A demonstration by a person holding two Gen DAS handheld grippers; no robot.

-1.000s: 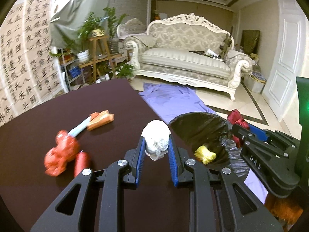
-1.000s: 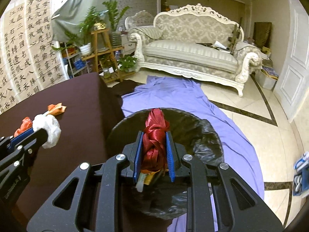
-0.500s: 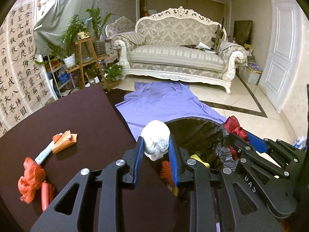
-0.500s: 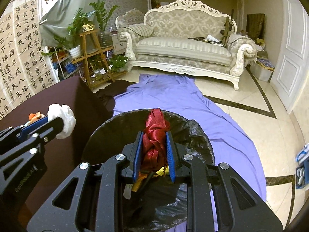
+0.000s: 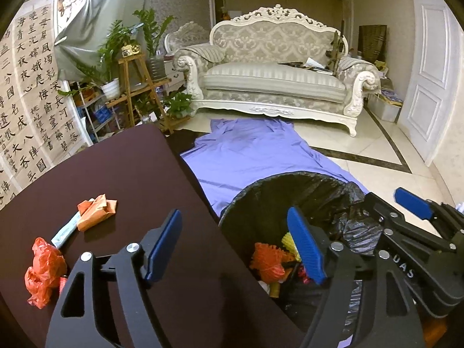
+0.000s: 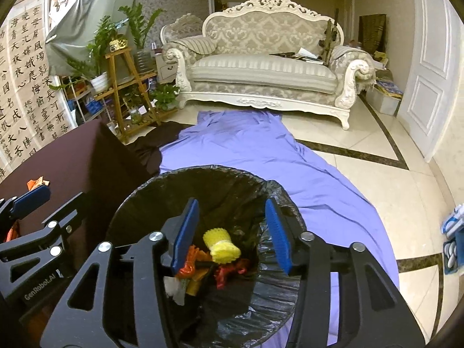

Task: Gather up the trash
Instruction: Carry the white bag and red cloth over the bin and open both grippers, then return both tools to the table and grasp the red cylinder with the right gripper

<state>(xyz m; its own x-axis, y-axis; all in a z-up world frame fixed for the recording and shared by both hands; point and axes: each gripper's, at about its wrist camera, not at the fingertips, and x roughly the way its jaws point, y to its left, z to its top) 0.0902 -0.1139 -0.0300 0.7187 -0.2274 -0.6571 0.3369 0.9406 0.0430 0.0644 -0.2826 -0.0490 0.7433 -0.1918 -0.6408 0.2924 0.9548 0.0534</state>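
Opening over the bin [image 6: 139, 203] — both grippers [image 6: 232, 232] empty

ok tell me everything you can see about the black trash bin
The round bin lined with a crinkled glossy black plastic bag stands upright on the floor beside the dark brown table, partly on the purple cloth. Its mouth is open. Inside lie a yellow knobbly piece, orange and red scraps and something white. Both hand-held grippers hover over it, not visibly touching.
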